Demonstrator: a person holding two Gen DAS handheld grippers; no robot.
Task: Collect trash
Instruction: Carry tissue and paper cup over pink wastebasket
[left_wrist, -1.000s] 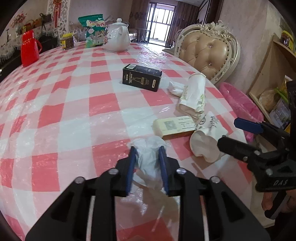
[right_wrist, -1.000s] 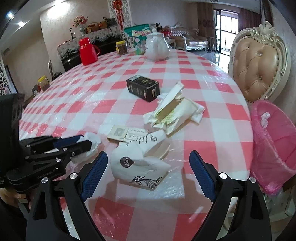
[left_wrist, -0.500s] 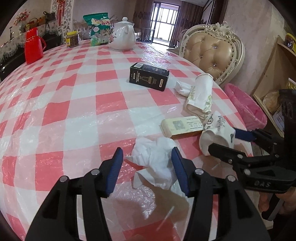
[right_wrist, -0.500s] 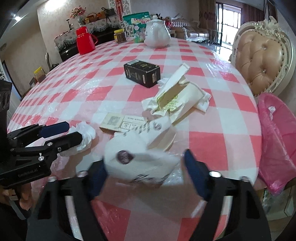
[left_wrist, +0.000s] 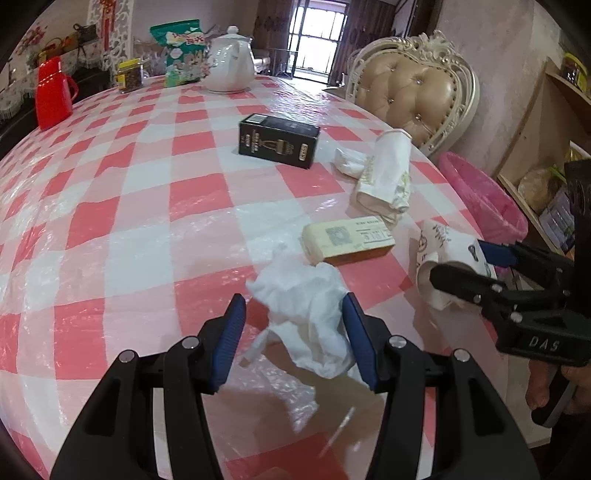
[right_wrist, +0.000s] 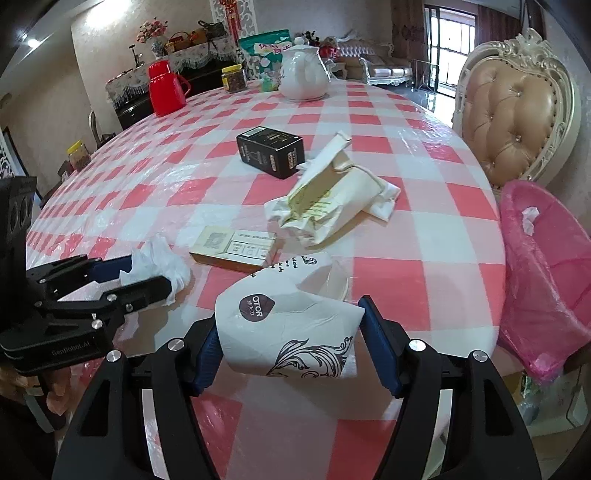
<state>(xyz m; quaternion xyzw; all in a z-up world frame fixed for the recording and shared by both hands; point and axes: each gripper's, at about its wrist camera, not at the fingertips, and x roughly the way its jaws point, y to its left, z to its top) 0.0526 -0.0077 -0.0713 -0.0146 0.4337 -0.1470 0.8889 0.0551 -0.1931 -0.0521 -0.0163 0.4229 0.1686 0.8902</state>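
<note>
Two hand-held grippers are working over a round table (right_wrist: 424, 206) covered in a pink-and-white checked cloth. The right gripper (right_wrist: 291, 347) is closing on a crumpled paper cup (right_wrist: 291, 332): both blue pads are pressing its sides, and the cup is lying on its side across the jaws, its mouth pointing forward and to the right. The left gripper (left_wrist: 295, 332) is standing wide open around a crumpled white tissue (left_wrist: 310, 314); the right pad is touching the wad, while the left pad is standing apart from it, so nothing is gripped.

The pink-lined trash bin (right_wrist: 543, 280) is sitting beyond the table's right edge, just beside the right gripper, and some white scrap is showing inside it. The cup's route is therefore probably a short sweep to the right, and the right hand is the nearer one.

Other litter is lying ahead of both grippers: a flat cream box (left_wrist: 347, 240), a crushed paper carton (right_wrist: 332, 206) and a black box (left_wrist: 277, 140).
</note>
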